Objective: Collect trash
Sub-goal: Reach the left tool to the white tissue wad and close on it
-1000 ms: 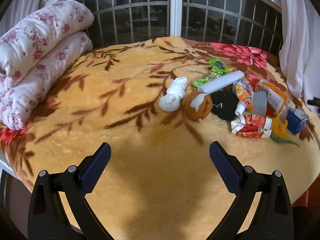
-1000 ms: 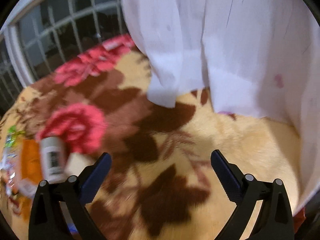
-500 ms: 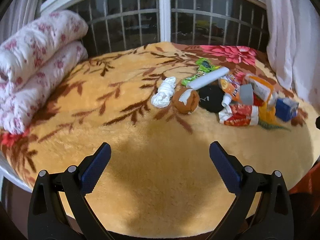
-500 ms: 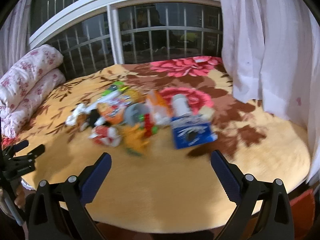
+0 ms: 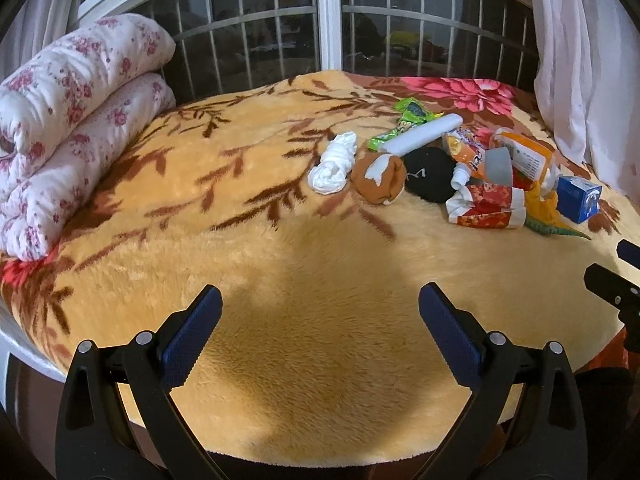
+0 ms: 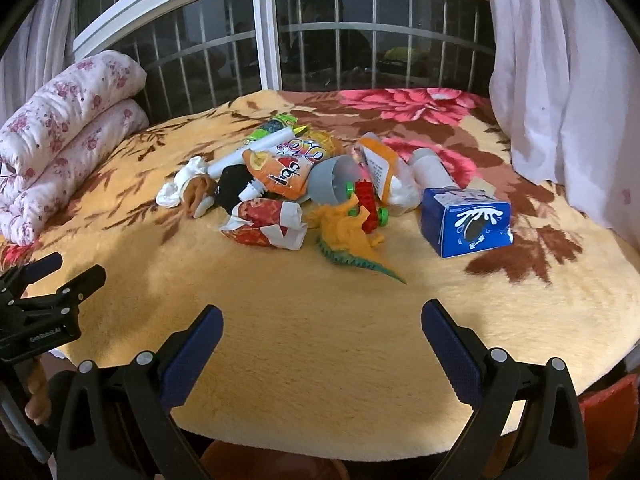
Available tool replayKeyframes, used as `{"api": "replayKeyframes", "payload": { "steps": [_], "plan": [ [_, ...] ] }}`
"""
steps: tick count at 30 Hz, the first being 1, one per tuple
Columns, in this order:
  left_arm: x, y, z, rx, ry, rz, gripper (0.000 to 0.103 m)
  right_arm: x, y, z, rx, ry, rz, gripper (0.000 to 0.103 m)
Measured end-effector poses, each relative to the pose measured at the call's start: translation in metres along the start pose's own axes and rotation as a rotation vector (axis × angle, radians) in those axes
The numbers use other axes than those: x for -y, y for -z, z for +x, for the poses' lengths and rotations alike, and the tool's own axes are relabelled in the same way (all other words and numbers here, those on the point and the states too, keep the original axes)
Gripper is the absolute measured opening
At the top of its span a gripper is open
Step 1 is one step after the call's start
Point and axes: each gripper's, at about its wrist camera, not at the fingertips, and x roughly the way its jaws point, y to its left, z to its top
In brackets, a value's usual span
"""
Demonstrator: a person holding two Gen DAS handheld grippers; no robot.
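A pile of litter and small items lies on the floral blanket [image 6: 320, 320]: a blue milk carton [image 6: 468, 220], a crumpled red wrapper [image 6: 264, 224], an orange snack bag [image 6: 284, 168], a green wrapper [image 5: 408, 114], a white tube [image 5: 420, 136], a grey cup [image 6: 332, 180]. Mixed in are rolled socks [image 5: 378, 178], a white cloth [image 5: 334, 162] and a toy dinosaur [image 6: 352, 240]. My left gripper [image 5: 320, 332] stands open over bare blanket, well short of the pile. My right gripper [image 6: 322, 340] is open too, in front of the dinosaur, with nothing between its fingers.
A folded flowered quilt [image 5: 68, 120] sits at the left end of the bed. A barred window [image 6: 320, 40] runs along the back, and a white curtain [image 6: 568, 80] hangs at the right. The left gripper also shows at the left edge of the right wrist view [image 6: 52, 276].
The right view swung left from the curtain to face the pile and backed off. The left gripper drew back a little from the bed; both stayed open.
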Motion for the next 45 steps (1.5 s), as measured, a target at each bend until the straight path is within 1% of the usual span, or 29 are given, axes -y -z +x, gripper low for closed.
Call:
{"api": "replayKeyframes", "payload": {
  "steps": [4, 8, 12, 19, 21, 29, 32, 36, 40, 45],
  "plan": [
    [0.0, -0.002, 0.002, -0.009, 0.005, -0.011, 0.096, 0.001, -0.001, 0.004, -0.013, -0.009, 0.0, 0.098],
    [0.002, -0.003, 0.004, -0.016, -0.01, -0.009, 0.096, 0.003, 0.0, 0.01, -0.033, -0.019, 0.011, 0.098],
    [0.002, -0.004, 0.005, -0.021, -0.009, -0.019, 0.096, 0.002, 0.001, 0.013, -0.046, -0.032, 0.005, 0.098],
    [0.007, -0.012, 0.009, -0.014, -0.006, 0.01, 0.096, 0.0, 0.002, 0.013, -0.049, -0.034, 0.0, 0.098],
    [0.009, -0.017, 0.012, -0.011, 0.007, 0.013, 0.096, 0.001, 0.002, 0.014, -0.05, -0.034, 0.005, 0.098],
    [0.019, -0.037, 0.032, 0.005, 0.095, 0.031, 0.096, 0.008, 0.003, 0.014, -0.047, -0.037, 0.027, 0.098],
    [0.018, -0.044, 0.039, 0.007, 0.111, 0.037, 0.096, 0.008, 0.003, 0.014, -0.048, -0.037, 0.025, 0.098],
    [0.009, -0.058, 0.053, -0.005, 0.137, 0.018, 0.096, 0.01, 0.004, 0.018, -0.053, -0.042, 0.027, 0.098],
    [-0.001, -0.072, 0.072, -0.027, 0.116, 0.027, 0.096, 0.011, 0.005, 0.022, -0.061, -0.054, 0.031, 0.098],
    [-0.013, -0.081, 0.094, -0.051, 0.056, 0.084, 0.096, 0.011, 0.005, 0.024, -0.063, -0.055, 0.028, 0.098]
  ]
}}
